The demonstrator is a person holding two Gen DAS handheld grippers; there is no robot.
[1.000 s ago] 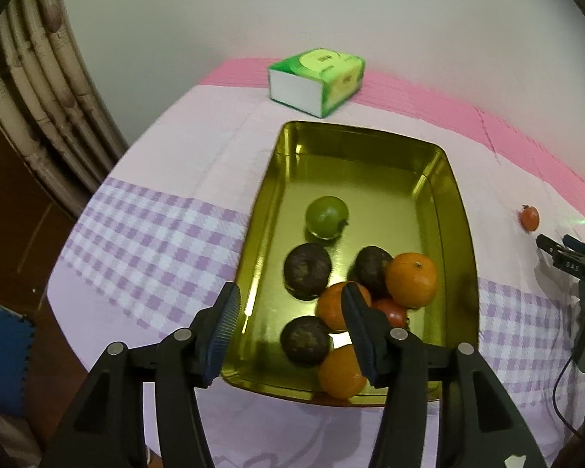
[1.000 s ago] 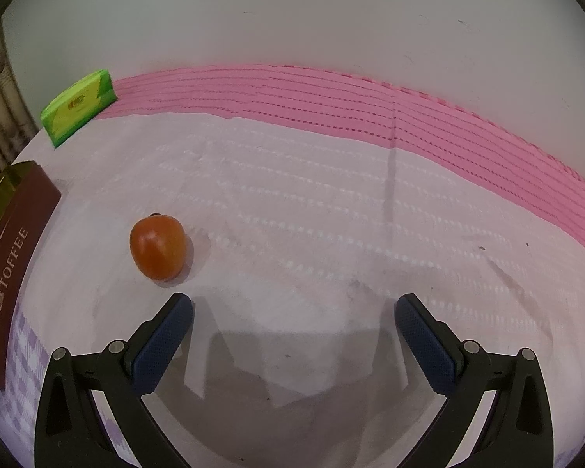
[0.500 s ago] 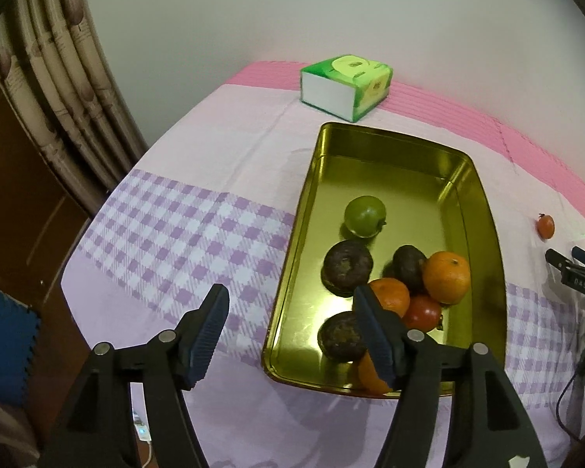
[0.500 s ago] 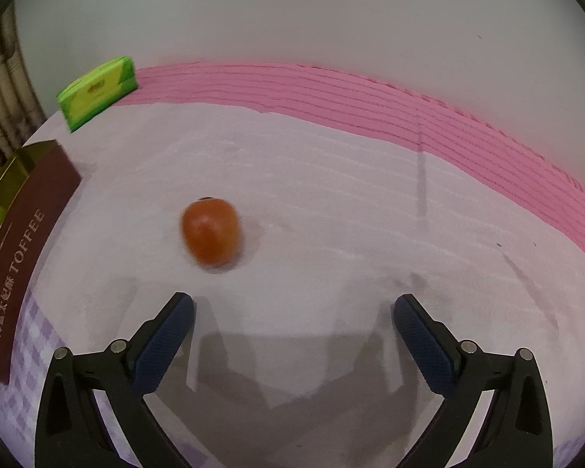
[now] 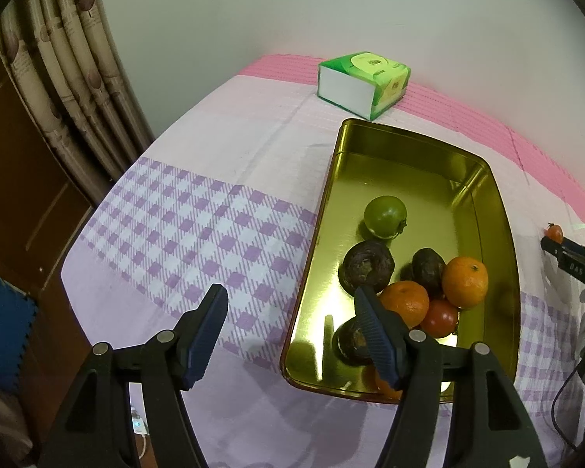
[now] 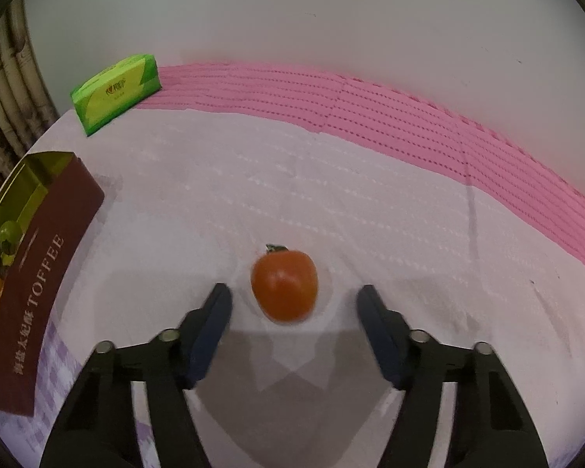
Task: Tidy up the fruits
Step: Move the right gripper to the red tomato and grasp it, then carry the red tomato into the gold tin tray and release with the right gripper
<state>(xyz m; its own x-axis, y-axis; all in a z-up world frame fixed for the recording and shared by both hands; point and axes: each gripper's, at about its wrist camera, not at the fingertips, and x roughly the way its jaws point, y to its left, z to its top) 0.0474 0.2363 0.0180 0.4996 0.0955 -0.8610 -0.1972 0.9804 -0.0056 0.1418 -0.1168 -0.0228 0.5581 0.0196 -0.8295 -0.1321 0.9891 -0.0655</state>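
A gold tin tray (image 5: 319,230) holds several fruits: a green one (image 5: 385,211), dark purple ones (image 5: 366,266), oranges (image 5: 465,281) and a red one (image 5: 441,318). My left gripper (image 5: 290,314) is open and empty, above the tray's near left rim. A red-orange tomato (image 6: 284,291) lies alone on the cloth. My right gripper (image 6: 294,299) is open, its fingers on either side of the tomato, not touching it. The tomato also shows small in the left wrist view (image 5: 554,231), with the right gripper's tip beside it.
A green tissue box (image 5: 364,80) stands at the back by the wall, also in the right wrist view (image 6: 115,91). The tray's maroon side (image 6: 46,273) reads TOFFEE. A curtain (image 5: 78,78) hangs at the left table edge. A cable (image 5: 565,397) hangs at the right.
My right gripper has moved left and forward so the tomato now lies between its fingers, which have narrowed. My left gripper has drawn back and left from the tray.
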